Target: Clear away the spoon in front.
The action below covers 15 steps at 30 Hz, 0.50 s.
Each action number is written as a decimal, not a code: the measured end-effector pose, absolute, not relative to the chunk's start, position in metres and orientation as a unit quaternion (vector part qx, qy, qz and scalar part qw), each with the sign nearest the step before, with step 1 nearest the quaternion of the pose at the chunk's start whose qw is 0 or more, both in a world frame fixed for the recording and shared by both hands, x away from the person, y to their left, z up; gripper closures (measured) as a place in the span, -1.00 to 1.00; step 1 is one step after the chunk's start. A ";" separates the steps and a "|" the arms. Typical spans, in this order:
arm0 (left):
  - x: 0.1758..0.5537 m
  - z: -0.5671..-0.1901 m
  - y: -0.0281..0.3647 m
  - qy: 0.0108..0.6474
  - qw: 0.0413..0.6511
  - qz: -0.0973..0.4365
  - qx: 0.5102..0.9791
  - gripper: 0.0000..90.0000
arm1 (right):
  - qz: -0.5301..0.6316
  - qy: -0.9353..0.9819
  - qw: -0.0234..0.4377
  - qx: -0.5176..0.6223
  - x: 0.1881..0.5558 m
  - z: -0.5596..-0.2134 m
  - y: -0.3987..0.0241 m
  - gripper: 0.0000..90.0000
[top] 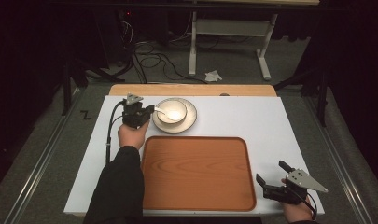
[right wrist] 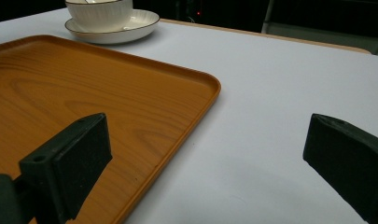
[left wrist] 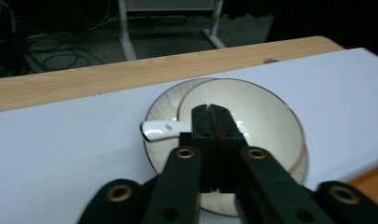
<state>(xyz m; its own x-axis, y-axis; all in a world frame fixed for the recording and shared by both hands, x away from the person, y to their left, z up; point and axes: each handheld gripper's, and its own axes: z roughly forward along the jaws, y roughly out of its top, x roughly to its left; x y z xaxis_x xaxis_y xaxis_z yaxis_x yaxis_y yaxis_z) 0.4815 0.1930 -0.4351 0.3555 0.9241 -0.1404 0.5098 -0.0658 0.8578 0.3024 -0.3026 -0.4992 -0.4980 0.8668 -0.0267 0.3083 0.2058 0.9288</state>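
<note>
Spoon (left wrist: 159,130) handle past shut left gripper (left wrist: 210,108) over bowl (left wrist: 252,116); right gripper (right wrist: 205,154) spread beside tray (right wrist: 130,107).

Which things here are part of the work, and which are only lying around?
Part of the work: left claw, shut at the bowl; spoon; plate; tray.

Lying around: crumpled paper, cables, frame legs on the floor.

On the tabletop (top: 270,121) I see the bowl (top: 172,111) sitting on the saucer (top: 190,119) just behind the tray (top: 198,172), a spoon (top: 159,111) resting in the bowl, my left hand-held gripper (top: 149,110) at the saucer's left edge, and my right hand-held gripper (top: 272,171) just right of the tray.
</note>
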 end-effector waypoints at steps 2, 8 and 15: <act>0.498 -0.436 0.188 0.536 0.426 0.242 0.688 1.00 | 0.482 0.720 0.291 0.406 0.302 -0.499 -0.303 -0.96; 0.521 -0.446 0.185 0.565 0.389 0.249 0.684 1.00 | 0.486 0.719 0.283 0.409 0.302 -0.500 -0.305 -0.96; 0.524 -0.455 0.186 0.570 0.368 0.242 0.694 1.00 | 0.489 0.719 0.280 0.406 0.303 -0.500 -0.305 -0.96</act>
